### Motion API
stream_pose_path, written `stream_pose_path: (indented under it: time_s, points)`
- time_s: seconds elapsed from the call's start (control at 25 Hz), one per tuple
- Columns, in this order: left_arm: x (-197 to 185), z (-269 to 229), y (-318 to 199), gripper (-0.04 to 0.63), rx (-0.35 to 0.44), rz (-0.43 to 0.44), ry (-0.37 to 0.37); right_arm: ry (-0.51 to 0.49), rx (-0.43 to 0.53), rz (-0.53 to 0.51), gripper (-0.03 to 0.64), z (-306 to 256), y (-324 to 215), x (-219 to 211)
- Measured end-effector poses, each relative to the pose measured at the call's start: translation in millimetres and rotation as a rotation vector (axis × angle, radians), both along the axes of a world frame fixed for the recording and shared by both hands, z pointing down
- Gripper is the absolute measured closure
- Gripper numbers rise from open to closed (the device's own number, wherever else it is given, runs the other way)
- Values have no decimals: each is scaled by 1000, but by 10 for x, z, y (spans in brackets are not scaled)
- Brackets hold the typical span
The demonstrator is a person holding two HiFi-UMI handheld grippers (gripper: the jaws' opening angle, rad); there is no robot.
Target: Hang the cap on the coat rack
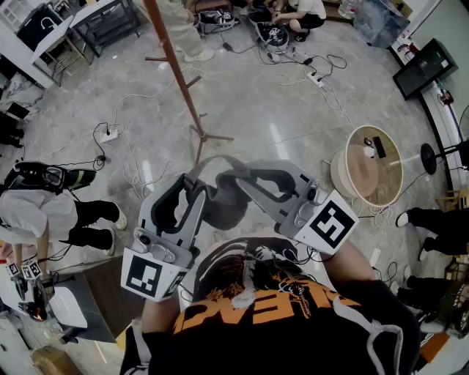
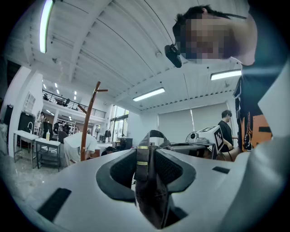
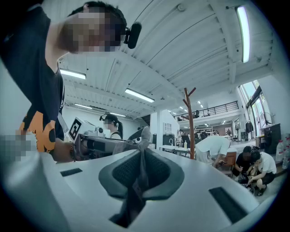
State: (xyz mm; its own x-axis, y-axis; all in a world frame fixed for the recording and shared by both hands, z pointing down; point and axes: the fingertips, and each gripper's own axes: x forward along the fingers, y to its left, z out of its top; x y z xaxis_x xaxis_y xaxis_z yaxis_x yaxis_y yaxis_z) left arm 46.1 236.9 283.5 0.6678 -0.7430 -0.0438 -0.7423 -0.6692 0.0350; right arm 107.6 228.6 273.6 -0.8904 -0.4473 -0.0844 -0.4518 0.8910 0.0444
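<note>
A grey cap (image 1: 223, 201) hangs between my two grippers, close in front of my chest and above the floor. My left gripper (image 1: 195, 189) is shut on its back strap (image 2: 146, 172), which carries two gold clips. My right gripper (image 1: 242, 180) is shut on a thin fold of the cap's fabric (image 3: 139, 174). The brown wooden coat rack (image 1: 179, 73) stands ahead of me on the marble floor, its branched top out of the head view. That rack appears upright in the left gripper view (image 2: 88, 120) and in the right gripper view (image 3: 190, 122), some way beyond the jaws.
A round wooden side table (image 1: 374, 165) stands at the right. Cables and a power strip (image 1: 108, 134) lie on the floor round the rack's base. One person bends over at the left (image 1: 44, 212), others sit on the floor at the back (image 1: 293, 18).
</note>
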Motion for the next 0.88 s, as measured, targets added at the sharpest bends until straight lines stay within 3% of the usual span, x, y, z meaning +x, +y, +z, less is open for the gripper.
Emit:
stream_pose_path:
  time_s: [0.36,0.6,0.88]
  points:
    - [18,-32,4,451,-30,-5,29,6,4,7,583,3,14,-4]
    - [66,-43,20,451,-37,-14,31,-41,-44,-35,583,-21,65,41]
    - [80,-41,-16,451,-20,-66,-8,-30,-47,-52,583,-7,-27,66]
